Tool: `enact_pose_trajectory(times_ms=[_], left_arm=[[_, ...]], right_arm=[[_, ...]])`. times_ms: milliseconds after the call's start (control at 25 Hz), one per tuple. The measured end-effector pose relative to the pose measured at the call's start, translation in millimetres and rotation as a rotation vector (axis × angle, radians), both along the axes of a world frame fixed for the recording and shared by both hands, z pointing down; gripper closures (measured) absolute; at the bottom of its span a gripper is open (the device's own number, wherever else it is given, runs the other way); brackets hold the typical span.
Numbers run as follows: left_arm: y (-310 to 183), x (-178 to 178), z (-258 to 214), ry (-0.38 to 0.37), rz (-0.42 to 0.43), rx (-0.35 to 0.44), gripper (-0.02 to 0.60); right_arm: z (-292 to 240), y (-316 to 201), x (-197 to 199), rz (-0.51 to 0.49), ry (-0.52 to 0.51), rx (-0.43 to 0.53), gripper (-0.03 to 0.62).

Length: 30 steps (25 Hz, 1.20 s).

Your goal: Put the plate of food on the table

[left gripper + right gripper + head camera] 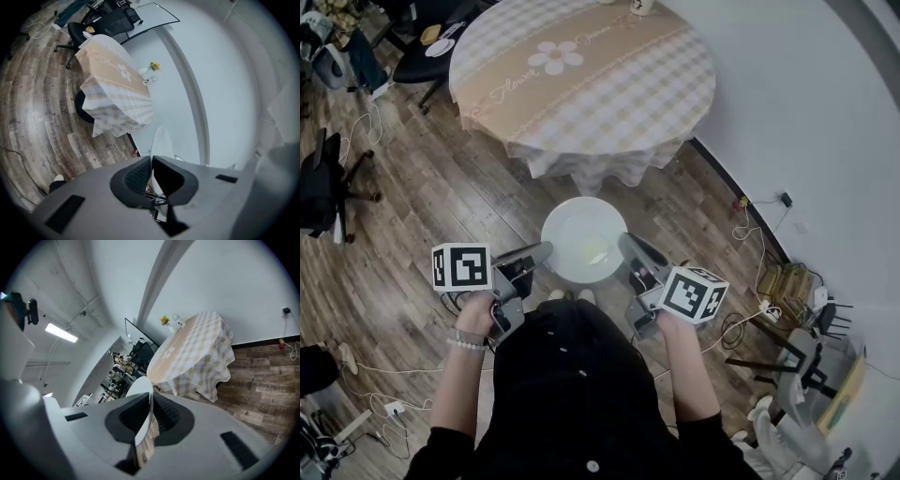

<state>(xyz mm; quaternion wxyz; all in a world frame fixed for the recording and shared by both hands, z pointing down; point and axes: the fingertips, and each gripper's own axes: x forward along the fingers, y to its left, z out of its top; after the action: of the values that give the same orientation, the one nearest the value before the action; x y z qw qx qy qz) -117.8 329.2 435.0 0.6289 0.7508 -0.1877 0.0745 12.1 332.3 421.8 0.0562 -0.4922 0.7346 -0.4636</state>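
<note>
A white plate (583, 237) with a small pale bit of food (596, 251) hangs level in front of the person, above the wooden floor. My left gripper (547, 250) is shut on the plate's left rim and my right gripper (625, 242) is shut on its right rim. In the left gripper view the plate (161, 140) shows edge-on between the dark pads (136, 177); in the right gripper view the plate's rim (140, 386) is likewise pinched edge-on. The round table (581, 75) with a checked, flower-print cloth stands ahead, a short way beyond the plate.
A small vase with yellow flowers (153, 67) and a cup (642, 7) stand at the table's far edge by the white curved wall (806, 103). A black chair (427, 56) sits at the table's left. Cables and a socket (785, 199) lie along the wall; folded stands (797, 356) are at right.
</note>
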Motion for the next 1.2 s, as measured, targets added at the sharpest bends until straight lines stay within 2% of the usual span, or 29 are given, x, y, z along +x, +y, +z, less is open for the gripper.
enact_pose_trajectory(times_ms=[80, 240, 600, 760, 880, 1200], left_arm=[[1, -1, -4, 0.017, -0.002, -0.008, 0.566], [1, -12, -2, -0.003, 0.007, 0.012, 0.566], [4, -29, -4, 0.001, 0.023, 0.027, 0.567], [9, -35, -10, 0.03, 0.016, 0.013, 0.568], [9, -39, -8, 0.017, 0.028, 0.035, 0.568], [8, -34, -9, 0.024, 0.035, 0.041, 0.569]], right_arm=[[-1, 1, -4, 0.001, 0.001, -0.001, 0.579], [-1, 3, -12, 0.011, 0.0, -0.003, 0.579], [-1, 8, -28, 0.032, 0.002, 0.006, 0.579], [-2, 12, -37, 0.038, 0.006, 0.014, 0.579], [-2, 16, -39, 0.046, 0.005, 0.016, 0.579], [-5, 15, -34, 0.051, 0.006, 0.02, 0.579]])
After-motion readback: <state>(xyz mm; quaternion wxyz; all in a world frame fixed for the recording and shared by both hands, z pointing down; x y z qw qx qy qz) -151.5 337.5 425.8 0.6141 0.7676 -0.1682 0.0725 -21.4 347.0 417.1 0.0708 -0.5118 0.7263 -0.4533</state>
